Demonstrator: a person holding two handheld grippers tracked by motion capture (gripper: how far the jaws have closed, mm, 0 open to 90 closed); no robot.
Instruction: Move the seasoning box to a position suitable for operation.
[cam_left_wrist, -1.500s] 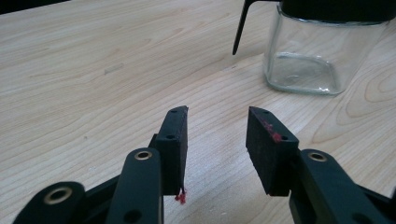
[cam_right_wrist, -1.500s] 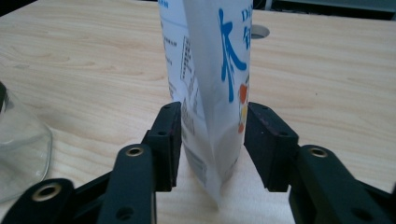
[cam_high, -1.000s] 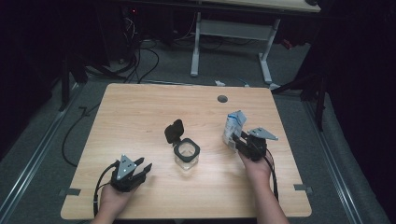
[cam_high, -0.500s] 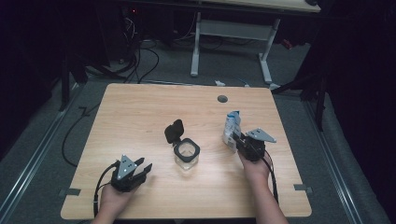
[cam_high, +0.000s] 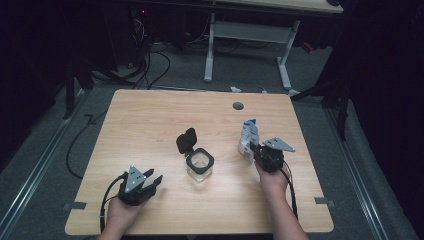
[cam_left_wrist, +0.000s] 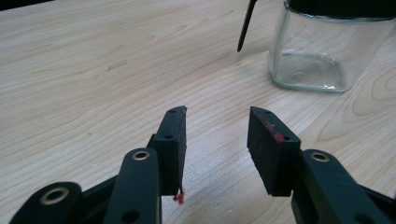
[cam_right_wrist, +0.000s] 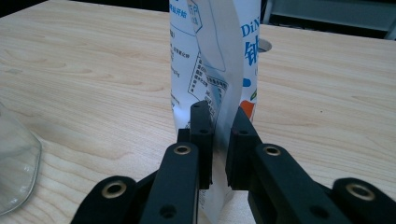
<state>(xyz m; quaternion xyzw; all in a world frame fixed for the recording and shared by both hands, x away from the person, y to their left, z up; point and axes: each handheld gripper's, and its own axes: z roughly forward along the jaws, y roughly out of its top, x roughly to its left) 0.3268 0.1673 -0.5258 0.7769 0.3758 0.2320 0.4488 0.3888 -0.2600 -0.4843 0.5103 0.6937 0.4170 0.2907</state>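
I had the right gripper (cam_right_wrist: 218, 135) clamped on the pouch's (cam_right_wrist: 215, 56) edge, left gripper (cam_left_wrist: 215, 140) released and empty; next probably called for tipping it over the open glass jar (cam_high: 200, 165).

1. Two black jaws of the left gripper (cam_left_wrist: 216, 135) rise from the bottom edge, set apart with bare wood showing between them.
2. Their inner pads (cam_left_wrist: 264, 140) carry small red marks, and a red fleck hangs below the left jaw.
3. A light wooden table (cam_left_wrist: 93, 79) spreads beneath and beyond.
4. At far right stands a clear square glass jar (cam_left_wrist: 327, 51) with a dark rim.
5. A thin black lid edge (cam_left_wrist: 246, 23) slants down just left of the jar.
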